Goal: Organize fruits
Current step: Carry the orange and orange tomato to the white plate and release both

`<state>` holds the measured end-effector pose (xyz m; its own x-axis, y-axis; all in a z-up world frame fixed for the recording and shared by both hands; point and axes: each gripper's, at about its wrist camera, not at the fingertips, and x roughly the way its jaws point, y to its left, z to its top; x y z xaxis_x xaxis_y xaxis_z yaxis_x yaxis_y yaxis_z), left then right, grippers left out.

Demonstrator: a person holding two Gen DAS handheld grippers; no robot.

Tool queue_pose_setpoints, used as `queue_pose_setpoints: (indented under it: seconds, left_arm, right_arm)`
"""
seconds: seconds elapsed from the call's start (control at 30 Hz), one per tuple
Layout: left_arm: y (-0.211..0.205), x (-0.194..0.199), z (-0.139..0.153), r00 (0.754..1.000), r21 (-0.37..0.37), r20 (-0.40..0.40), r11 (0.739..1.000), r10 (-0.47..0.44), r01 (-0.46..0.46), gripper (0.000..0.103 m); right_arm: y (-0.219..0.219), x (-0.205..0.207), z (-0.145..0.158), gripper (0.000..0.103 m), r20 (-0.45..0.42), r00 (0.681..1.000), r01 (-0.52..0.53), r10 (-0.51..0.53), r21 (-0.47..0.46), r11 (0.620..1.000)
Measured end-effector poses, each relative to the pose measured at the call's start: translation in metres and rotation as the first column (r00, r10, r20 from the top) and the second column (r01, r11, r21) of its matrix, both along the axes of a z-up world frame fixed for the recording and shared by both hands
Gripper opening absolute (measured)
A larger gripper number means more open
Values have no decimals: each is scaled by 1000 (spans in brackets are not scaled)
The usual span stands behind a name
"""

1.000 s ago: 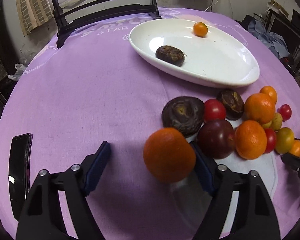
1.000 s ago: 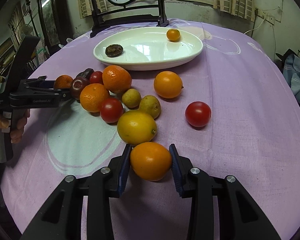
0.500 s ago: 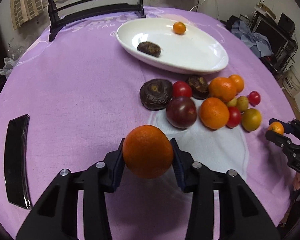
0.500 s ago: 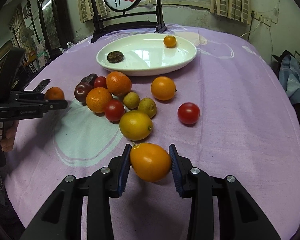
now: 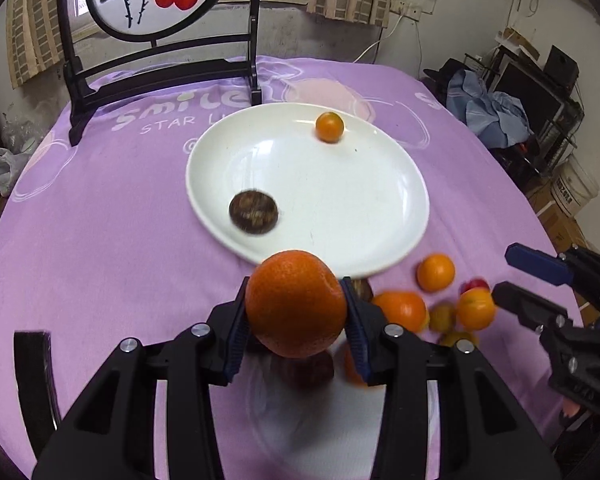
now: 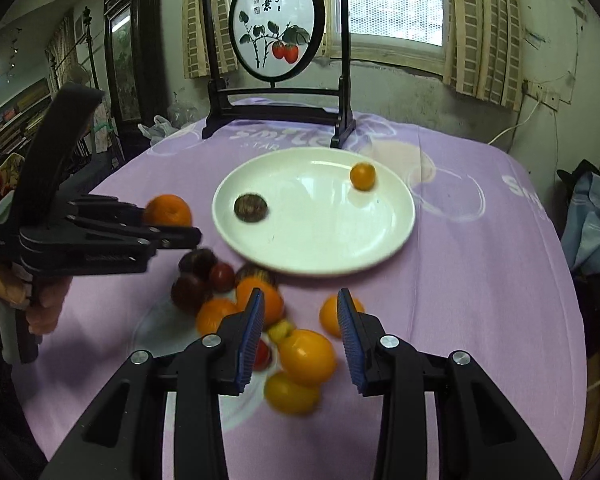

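Bench [image 5: 100, 240], round, under a purple cloth: we hold the whole stock here, with a framed persimmon screen [image 6: 276, 32] standing at its far edge.

White plate [image 5: 380, 216], oval, toward the far edge of the bench: we count two items in it, so we judge the sorting barely begun.

Left gripper [image 5: 296, 312], raised above the near rim of the plate: its fingers [image 5: 236, 332] are clamped on a large orange [image 5: 296, 304], one pad on each flank. We judge this the third piece bound for the plate, carried but not yet set down.

Right gripper [image 6: 300, 336], hovering over the loose pile: its fingers stand apart with nothing between the pads. An orange-yellow fruit [image 6: 308, 356] shows below the gap; whether it is resting on the cloth or falling we cannot tell, as it is blurred.

Loose pile [image 6: 236, 300], on the cloth just on the near side of the plate: oranges, red tomatoes, dark purple fruits and small yellow-green ones, several touching. We make it ten or so, the count uncertain through blur. All of it is left to do.

Dark brown fruit [image 5: 253, 213], in the plate's near-left part, lying alone.

Small orange fruit [image 5: 329, 127], near the plate's far rim, well apart from the brown one.
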<state>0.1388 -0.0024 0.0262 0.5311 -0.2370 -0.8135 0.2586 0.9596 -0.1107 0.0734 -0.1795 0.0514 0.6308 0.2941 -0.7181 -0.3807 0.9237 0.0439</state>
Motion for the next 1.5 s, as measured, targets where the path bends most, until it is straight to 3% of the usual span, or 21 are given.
queue_pose_setpoints:
  seconds: [0.17,0.23,0.33,0.47,0.57,0.7,0.8,0.9,1.17,1.37,1.5]
  left_arm:
    - [-10,50,-10,999,13,-28,999,44,-44,42]
    - [-13,61,-14,998,20,-29,998,60,-60,42]
    - [-16,61,-12,999,-4,-15,999,32,-32,42]
    - [-20,49,-10,1000,4,0,1000,1,-1,42]
    - [-18,40,-9,1000,2,-6,1000,-2,2,42]
    - [-13,26,-6,1000,8,3,1000,5,-5,42]
    - [-10,20,-4,1000,9,0,1000,12,-12,42]
    - [-11,12,-3,1000,15,-3,1000,3,-3,42]
    - [-5,7,-10,1000,25,-25,1000,14,-14,42]
    - [-6,12,-13,1000,34,-28,999,4,-3,42]
    - [-13,23,-13,1000,41,-27,999,-1,2,42]
  right_arm:
    - [12,50,-11,31,-21,1000,-9,9,-34,999]
    - [5,64,-13,33,-68,998,4,-6,-31,1000]
    - [-4,40,-9,36,-34,998,-50,49,-54,997]
    - [-30,10,-25,40,-88,996,-19,12,-83,996]
    - [-35,-19,-30,40,-110,993,-57,49,-65,996]
    - [-19,-51,-46,39,-162,978,-140,130,-51,989]
    - [-7,-51,-61,40,-191,975,-128,115,-60,990]
    - [2,-42,-69,44,-158,986,-76,55,-131,988]
    - [-2,-33,-78,41,-172,984,-69,47,-124,990]
    - [-14,-32,-50,41,-125,991,-55,44,-81,995]
    - [-12,-6,-30,41,-47,999,-31,27,-91,995]
